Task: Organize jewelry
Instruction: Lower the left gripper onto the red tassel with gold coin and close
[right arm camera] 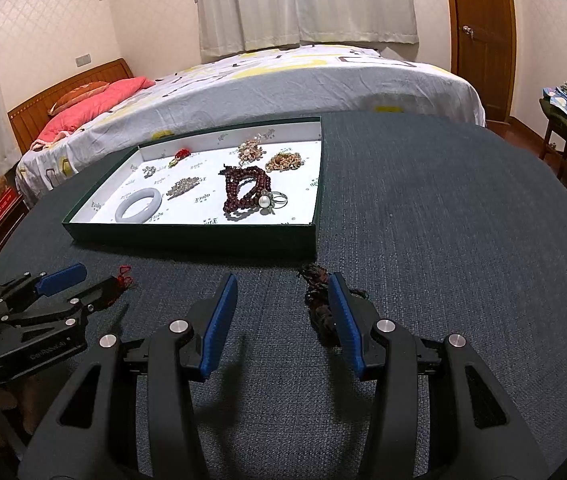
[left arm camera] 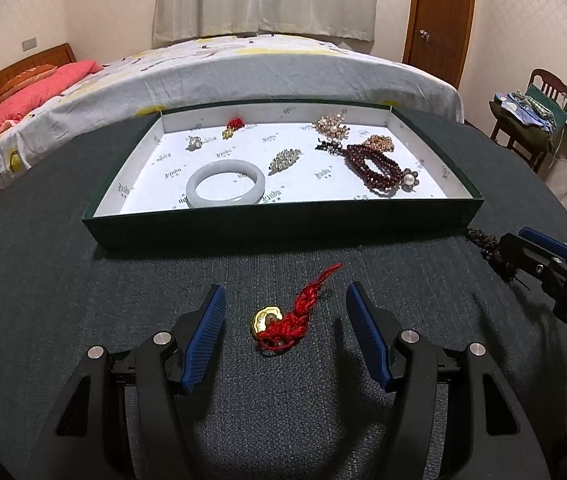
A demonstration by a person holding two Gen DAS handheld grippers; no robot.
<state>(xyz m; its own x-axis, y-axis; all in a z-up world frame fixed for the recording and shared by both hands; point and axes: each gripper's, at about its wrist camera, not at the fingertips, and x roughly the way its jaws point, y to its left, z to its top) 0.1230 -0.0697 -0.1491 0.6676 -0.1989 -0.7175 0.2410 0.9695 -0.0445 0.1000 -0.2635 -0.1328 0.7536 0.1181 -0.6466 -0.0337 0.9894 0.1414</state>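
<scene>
On the tabletop (left arm camera: 83, 300) before the tray (left arm camera: 283, 224), a red knot charm (left arm camera: 283, 320) lies between the left gripper's (left arm camera: 285, 312) open jaws, set for grasping. Right gripper (right arm camera: 283, 304), open and empty, flanks a dark bead strand (right arm camera: 317, 300), likewise awaiting transfer.

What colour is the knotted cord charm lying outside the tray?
Red, with a gold pendant; clearest in the left wrist view.
</scene>
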